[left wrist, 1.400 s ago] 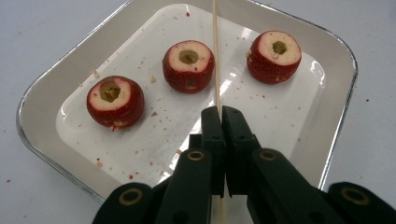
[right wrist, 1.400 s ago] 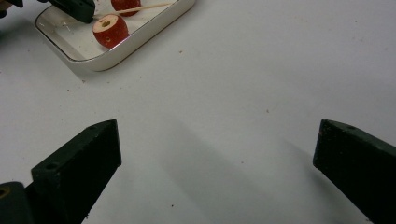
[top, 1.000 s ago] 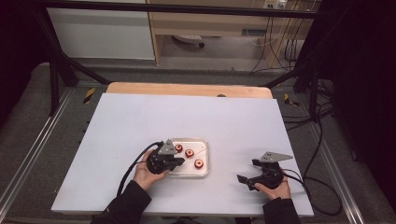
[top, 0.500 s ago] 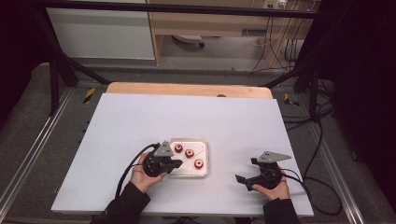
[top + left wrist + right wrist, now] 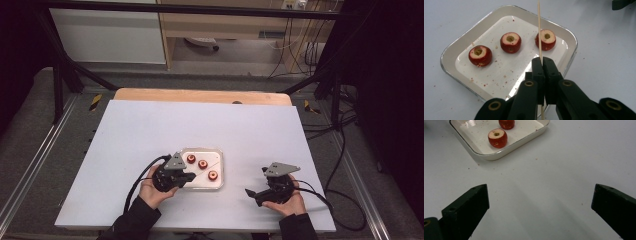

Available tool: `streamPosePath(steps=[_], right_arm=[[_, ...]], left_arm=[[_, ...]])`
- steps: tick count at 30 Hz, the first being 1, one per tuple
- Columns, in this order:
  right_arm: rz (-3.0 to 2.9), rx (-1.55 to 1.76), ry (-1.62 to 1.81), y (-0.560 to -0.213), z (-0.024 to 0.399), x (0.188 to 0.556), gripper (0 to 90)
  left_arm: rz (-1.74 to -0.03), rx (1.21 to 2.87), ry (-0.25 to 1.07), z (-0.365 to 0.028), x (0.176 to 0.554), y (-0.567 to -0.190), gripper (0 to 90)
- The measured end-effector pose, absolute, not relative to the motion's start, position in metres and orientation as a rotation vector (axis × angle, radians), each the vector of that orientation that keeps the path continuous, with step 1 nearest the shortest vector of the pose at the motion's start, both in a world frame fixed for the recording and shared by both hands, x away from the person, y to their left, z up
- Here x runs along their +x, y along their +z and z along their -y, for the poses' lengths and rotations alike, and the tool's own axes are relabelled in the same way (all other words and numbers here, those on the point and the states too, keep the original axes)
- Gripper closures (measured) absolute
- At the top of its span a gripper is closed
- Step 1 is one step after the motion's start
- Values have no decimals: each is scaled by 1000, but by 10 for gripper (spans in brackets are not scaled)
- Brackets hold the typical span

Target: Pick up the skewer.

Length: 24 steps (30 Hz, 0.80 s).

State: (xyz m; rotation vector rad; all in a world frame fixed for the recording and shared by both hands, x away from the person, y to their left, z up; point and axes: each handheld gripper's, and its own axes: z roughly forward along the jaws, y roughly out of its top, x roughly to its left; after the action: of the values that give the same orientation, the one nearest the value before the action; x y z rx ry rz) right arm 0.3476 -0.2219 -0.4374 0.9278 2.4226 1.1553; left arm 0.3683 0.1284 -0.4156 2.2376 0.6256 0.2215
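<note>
A white tray (image 5: 449, 48) holds three red cored fruits (image 5: 480, 55) (image 5: 510, 42) (image 5: 545, 39). My left gripper (image 5: 542, 59) is shut on a thin wooden skewer (image 5: 539, 30), which points out over the tray, its shaft crossing just left of the rightmost fruit. In the high view the left gripper (image 5: 187, 176) hovers at the tray's (image 5: 221, 170) near left edge. My right gripper (image 5: 256, 184) is over bare table to the right of the tray, its jaws turned toward it. In its own view the right gripper (image 5: 540, 195) stands wide open with nothing between its fingers, and the nearest fruit (image 5: 497, 138) lies ahead.
The tray sits on a white tabletop (image 5: 200, 125) with a wooden strip (image 5: 200, 95) along its far edge. Cables (image 5: 345, 200) trail off the table's right side. Red crumbs are scattered in the tray and on the table around it.
The right gripper has shifted slightly left toward the tray. The left gripper and the skewer have stayed where they were.
</note>
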Motion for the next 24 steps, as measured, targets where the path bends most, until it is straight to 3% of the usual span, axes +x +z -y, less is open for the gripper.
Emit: streamPosePath(steps=[24], right_arm=[[-2461, 366, 886, -404, 167, 341, 214]], left_arm=[[-560, 2290, 207, -94, 352, -400, 883]])
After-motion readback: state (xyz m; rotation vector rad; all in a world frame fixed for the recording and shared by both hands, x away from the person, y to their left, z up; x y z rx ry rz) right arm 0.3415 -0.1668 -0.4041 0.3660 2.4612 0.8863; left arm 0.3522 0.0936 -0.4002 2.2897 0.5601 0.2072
